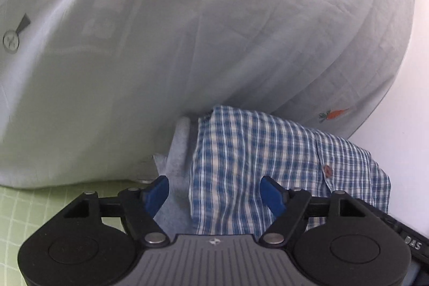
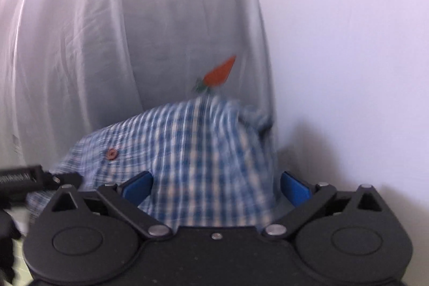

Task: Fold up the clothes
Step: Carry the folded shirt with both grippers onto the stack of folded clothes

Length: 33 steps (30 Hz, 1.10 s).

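Note:
A blue-and-white plaid shirt (image 1: 254, 157) with a reddish button lies bunched against a large pale grey draped cloth (image 1: 187, 31). A folded grey garment (image 1: 177, 151) sits at the shirt's left side. My left gripper (image 1: 214, 192) is open; its blue pads stand apart over the grey garment and the plaid cloth, pressing on nothing. In the right wrist view the same plaid shirt (image 2: 193, 146) is blurred. It fills the gap of my right gripper (image 2: 217, 185), whose jaws are wide open around it without gripping.
The draped cloth carries a small orange carrot embroidery (image 1: 335, 114) (image 2: 219, 72). A green grid mat (image 1: 32, 205) shows at lower left. A white wall (image 2: 348, 44) stands to the right. Each gripper's body shows at the edge of the other's view (image 1: 410, 243) (image 2: 26, 176).

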Tool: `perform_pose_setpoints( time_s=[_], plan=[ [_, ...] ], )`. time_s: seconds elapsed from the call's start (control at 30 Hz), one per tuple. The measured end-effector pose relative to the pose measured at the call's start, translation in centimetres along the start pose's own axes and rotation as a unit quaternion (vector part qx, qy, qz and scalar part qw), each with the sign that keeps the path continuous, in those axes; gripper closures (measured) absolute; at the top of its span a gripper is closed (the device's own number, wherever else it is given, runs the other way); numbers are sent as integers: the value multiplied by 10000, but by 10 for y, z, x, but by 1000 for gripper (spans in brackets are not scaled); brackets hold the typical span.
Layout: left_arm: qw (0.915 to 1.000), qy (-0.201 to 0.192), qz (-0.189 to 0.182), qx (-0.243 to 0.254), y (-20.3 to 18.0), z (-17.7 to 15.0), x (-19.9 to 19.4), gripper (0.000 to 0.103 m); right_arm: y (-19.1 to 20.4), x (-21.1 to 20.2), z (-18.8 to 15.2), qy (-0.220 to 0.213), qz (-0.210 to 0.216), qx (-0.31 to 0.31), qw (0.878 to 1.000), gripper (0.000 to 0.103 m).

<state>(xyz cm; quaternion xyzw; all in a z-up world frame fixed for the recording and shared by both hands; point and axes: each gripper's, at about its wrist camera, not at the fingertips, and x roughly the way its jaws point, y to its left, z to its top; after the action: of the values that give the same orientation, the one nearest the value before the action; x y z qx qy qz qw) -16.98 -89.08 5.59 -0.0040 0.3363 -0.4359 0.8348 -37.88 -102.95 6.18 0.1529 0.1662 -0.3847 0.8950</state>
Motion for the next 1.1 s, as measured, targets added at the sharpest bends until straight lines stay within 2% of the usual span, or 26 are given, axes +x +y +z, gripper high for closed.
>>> perform_pose_setpoints(
  time_s=[0.07, 0.17, 0.3, 0.43, 0.57, 0.63, 0.73, 0.8, 0.87, 1.0, 1.1],
  plan=[
    [9996, -61, 164, 218, -6, 1, -2, 24, 13, -11, 5, -313, -498, -528, 9969, 1],
    [9990, -132, 321, 280, -11, 4, 2, 23, 17, -22, 11, -815, -766, -849, 9901, 1],
    [9984, -128, 516, 193, -10, 3, 9, 17, 29, 2, 9, -858, 3, -402, 9955, 1],
    [9967, -83, 791, 141, 11, -4, 23, 14, 41, 64, -16, -592, -125, -377, 9975, 1],
    [9956, 158, 896, -200, 38, -13, 55, 9, 21, 123, -47, -231, 342, 402, 9983, 0],
    [9952, 144, 894, -364, 50, -21, 66, 5, 20, 134, -52, -155, 397, 378, 9984, 0],
    [9947, 131, 696, -740, 62, -25, 71, 5, 22, 137, -52, -174, 332, 276, 9989, 0],
    [9953, 118, 622, -732, 61, -24, 67, 5, 18, 133, -57, -181, 391, 369, 9984, 0],
    [9967, 59, 628, -516, 56, -22, 54, 5, 22, 129, -52, -190, 435, 405, 9981, 0],
    [9980, -71, 633, -34, 45, -23, 15, 5, 28, 94, -44, -310, 375, 216, 9986, 0],
    [9977, -175, 654, 19, 42, -29, -14, 5, 38, 56, -41, -409, 211, 10, 9989, 0]
  ],
)
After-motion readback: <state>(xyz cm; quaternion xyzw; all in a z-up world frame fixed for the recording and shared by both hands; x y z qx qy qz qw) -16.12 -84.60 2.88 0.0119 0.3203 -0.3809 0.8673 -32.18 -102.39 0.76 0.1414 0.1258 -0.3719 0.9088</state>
